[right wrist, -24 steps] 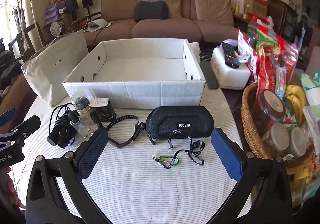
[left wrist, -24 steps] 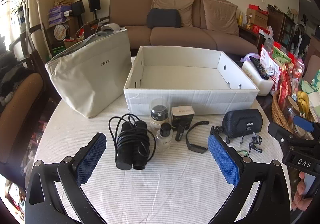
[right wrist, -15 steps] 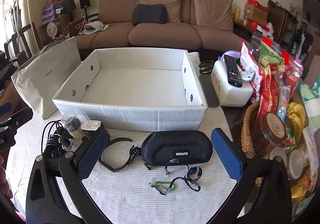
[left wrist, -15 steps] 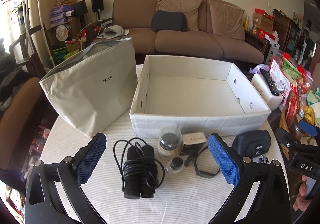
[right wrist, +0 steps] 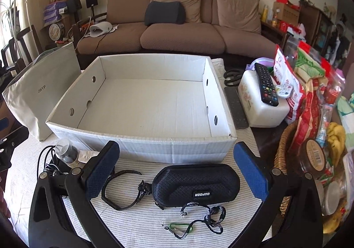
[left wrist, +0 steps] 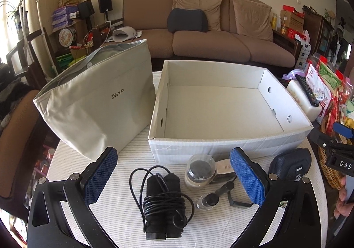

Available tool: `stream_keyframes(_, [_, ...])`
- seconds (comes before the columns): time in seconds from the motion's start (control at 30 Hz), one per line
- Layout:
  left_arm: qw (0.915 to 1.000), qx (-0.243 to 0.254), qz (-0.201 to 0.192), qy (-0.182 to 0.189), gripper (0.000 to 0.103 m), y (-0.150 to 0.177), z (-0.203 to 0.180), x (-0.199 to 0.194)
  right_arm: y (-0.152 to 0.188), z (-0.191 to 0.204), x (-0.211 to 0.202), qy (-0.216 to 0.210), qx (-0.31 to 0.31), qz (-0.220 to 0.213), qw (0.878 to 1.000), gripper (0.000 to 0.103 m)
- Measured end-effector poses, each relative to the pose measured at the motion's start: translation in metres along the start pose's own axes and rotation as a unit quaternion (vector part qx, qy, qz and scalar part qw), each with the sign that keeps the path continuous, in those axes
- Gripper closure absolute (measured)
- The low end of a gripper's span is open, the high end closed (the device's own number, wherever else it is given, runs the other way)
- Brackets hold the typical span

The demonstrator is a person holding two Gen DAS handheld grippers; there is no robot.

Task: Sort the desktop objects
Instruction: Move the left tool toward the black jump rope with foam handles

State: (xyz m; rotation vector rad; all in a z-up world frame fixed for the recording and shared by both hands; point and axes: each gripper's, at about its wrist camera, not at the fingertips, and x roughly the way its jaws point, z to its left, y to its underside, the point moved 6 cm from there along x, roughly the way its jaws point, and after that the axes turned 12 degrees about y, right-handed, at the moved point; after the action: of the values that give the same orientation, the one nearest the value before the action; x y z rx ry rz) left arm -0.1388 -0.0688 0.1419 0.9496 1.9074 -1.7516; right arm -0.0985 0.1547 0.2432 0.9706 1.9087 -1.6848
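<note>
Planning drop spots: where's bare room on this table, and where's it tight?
Free: the whole floor of the white box; the striped cloth left of the jump rope, below the grey bag. Crowded: the strip along the box front, with jar, wristband and black case, and the right edge by the basket.

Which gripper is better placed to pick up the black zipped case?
The right gripper: the black zipped case lies between its open fingers. For the left gripper, it sits outside, to the right.
</note>
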Motion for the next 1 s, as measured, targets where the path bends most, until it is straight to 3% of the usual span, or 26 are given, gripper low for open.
stream_keyframes(0.57, [0.9992, -0.029, 0.026, 0.002, 0.000, 0.123, 0.022, -0.025, 0.098, 0.022, -0.034, -0.052, -0.034, 0.006, 0.998, 0.000])
stream_keyframes(0.77, [0.9992, -0.026, 0.028, 0.012, 0.000, 0.139, 0.018, -0.012, 0.129, 0.027, -0.032, -0.074, -0.032, 0.022, 0.997, 0.000])
stream_keyframes(1.0, [0.9988, -0.016, 0.042, 0.019, 0.000, 0.148, 0.018, 0.012, 0.142, 0.017, -0.034, -0.075, -0.030, 0.020, 0.997, 0.000])
